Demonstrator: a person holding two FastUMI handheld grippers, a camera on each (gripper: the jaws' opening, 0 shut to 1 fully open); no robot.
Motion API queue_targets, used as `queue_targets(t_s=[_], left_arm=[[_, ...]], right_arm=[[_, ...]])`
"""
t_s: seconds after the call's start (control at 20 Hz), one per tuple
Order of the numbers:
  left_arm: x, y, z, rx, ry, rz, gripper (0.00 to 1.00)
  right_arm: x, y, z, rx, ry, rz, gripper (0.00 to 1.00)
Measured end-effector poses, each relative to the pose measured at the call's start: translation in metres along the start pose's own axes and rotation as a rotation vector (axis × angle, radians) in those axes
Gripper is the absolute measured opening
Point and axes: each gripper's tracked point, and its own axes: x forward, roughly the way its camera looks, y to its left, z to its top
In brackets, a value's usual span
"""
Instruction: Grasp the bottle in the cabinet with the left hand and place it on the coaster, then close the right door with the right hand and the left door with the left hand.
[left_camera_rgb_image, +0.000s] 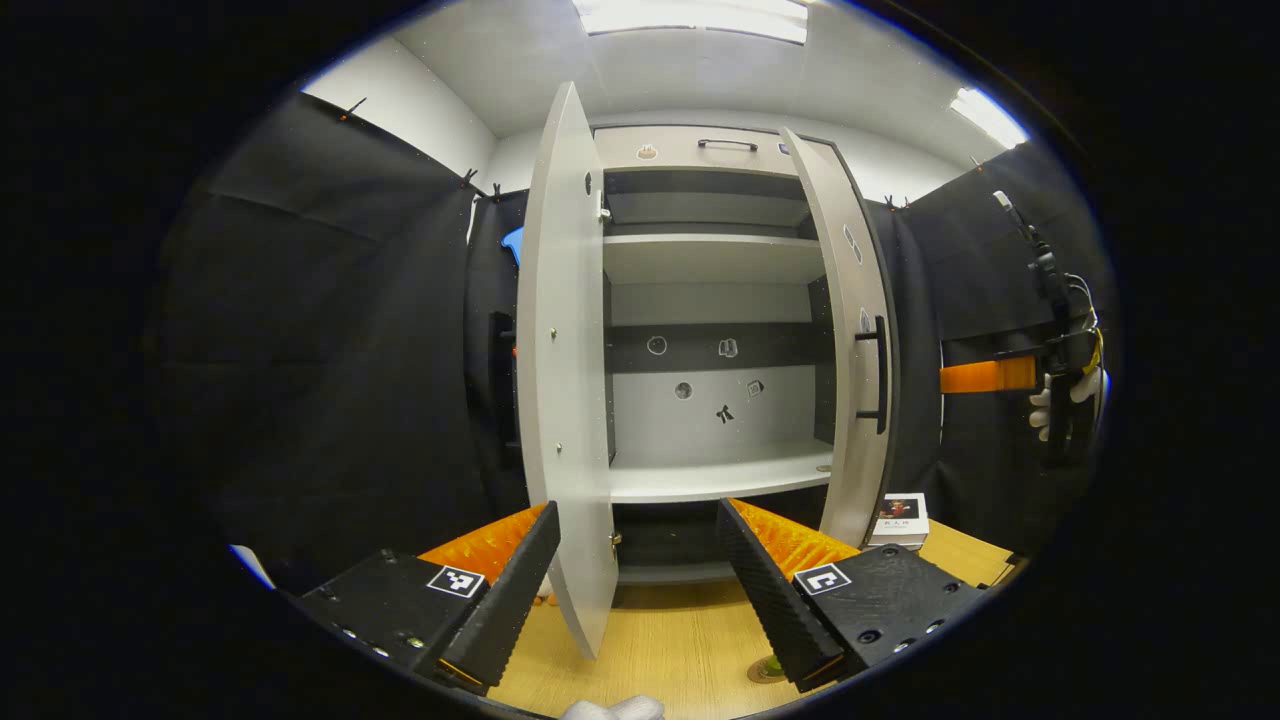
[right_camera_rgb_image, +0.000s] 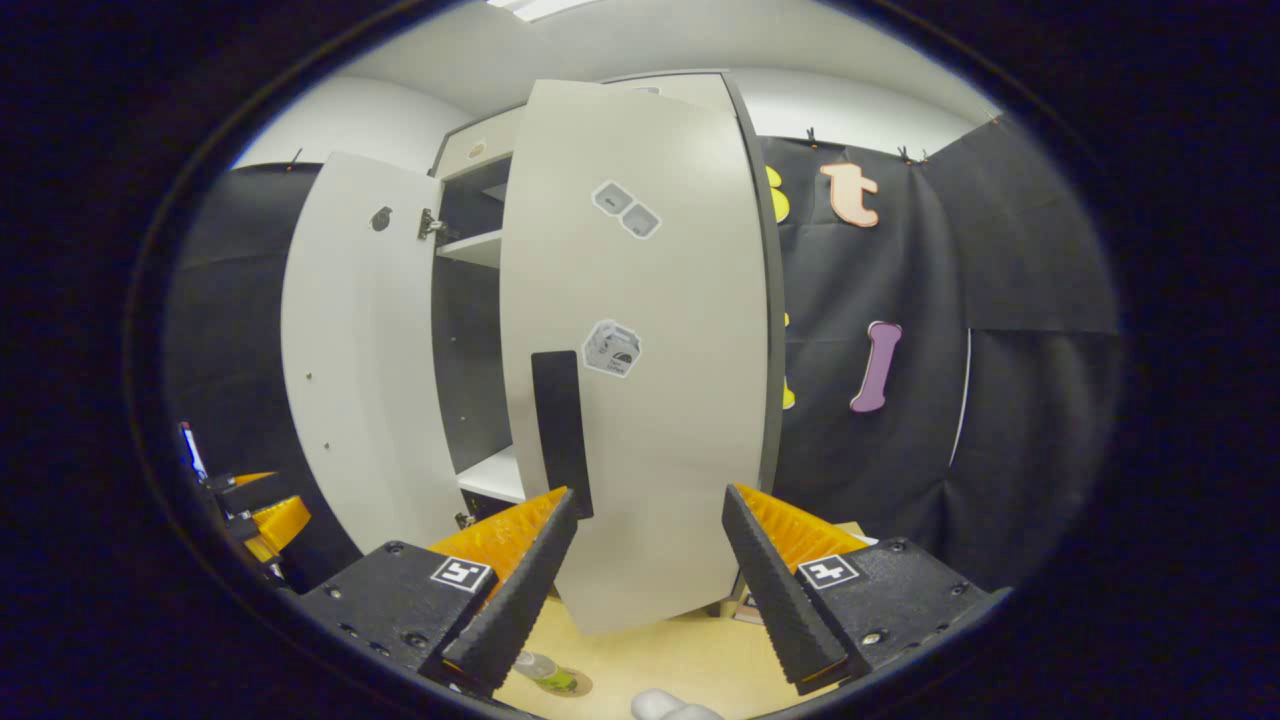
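Note:
The white cabinet (left_camera_rgb_image: 715, 470) stands with both doors swung out and its shelves bare. In the left gripper view the left door (left_camera_rgb_image: 566, 400) is edge-on, just ahead of my open left gripper (left_camera_rgb_image: 637, 505). The right door (left_camera_rgb_image: 848, 360) carries a black handle (left_camera_rgb_image: 880, 375). The bottle (right_camera_rgb_image: 541, 668) stands on the round coaster (left_camera_rgb_image: 765, 670) on the tabletop, beside my left gripper's right finger. My right gripper (right_camera_rgb_image: 647, 495) is open, close in front of the right door's outer face (right_camera_rgb_image: 650, 400) and its handle (right_camera_rgb_image: 560, 430). Nothing is between either pair of fingers.
A small book (left_camera_rgb_image: 900, 520) lies on the wooden table (left_camera_rgb_image: 660, 640) right of the cabinet. The right gripper (left_camera_rgb_image: 990, 375) and a gloved hand (left_camera_rgb_image: 1060, 400) show far right; the left gripper (right_camera_rgb_image: 262, 510) shows low left. Black cloth walls flank the cabinet.

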Motion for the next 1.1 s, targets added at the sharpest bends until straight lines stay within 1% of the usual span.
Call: queue_targets(t_s=[0.15,0.25,0.45,0.6,0.65,0.7,0.75,0.8,0.85,0.9,0.95,1.1], left_arm=[[0.008,0.027,0.01,0.019,-0.016,0.036,0.96],[0.013,0.05,0.016,0.015,-0.022,0.059,0.96],[0.018,0.097,0.031,0.031,-0.054,0.131,0.96],[0.029,0.135,0.041,0.051,-0.075,0.184,0.96],[0.033,0.146,0.042,0.055,-0.079,0.199,0.96],[0.038,0.156,0.043,0.057,-0.08,0.216,0.96],[0.043,0.167,0.044,0.055,-0.079,0.232,0.96],[0.049,0.175,0.044,0.049,-0.074,0.243,0.96],[0.057,0.18,0.042,0.036,-0.064,0.247,0.96],[0.065,0.186,0.04,0.024,-0.055,0.249,0.95],[0.07,0.192,0.04,0.014,-0.054,0.257,0.96],[0.077,0.193,0.043,-0.006,-0.053,0.259,0.97]], right_arm=[[-0.016,-0.003,0.0,-0.03,-0.018,-0.048,0.94],[-0.027,0.002,-0.003,-0.042,-0.022,-0.059,0.94],[-0.045,0.003,-0.007,-0.059,-0.024,-0.092,0.94],[-0.06,0.011,-0.014,-0.05,-0.021,-0.097,0.94],[-0.064,0.013,-0.016,-0.049,-0.013,-0.099,0.96],[-0.068,0.014,-0.018,-0.053,-0.008,-0.102,0.96],[-0.073,0.014,-0.02,-0.059,-0.001,-0.11,0.94],[-0.077,0.015,-0.022,-0.068,0.005,-0.116,0.94],[-0.08,0.016,-0.025,-0.075,0.012,-0.122,0.96],[-0.084,0.016,-0.027,-0.081,0.021,-0.128,0.94],[-0.087,0.017,-0.029,-0.085,0.027,-0.132,0.97],[-0.095,0.016,-0.032,-0.083,0.042,-0.146,0.97]])
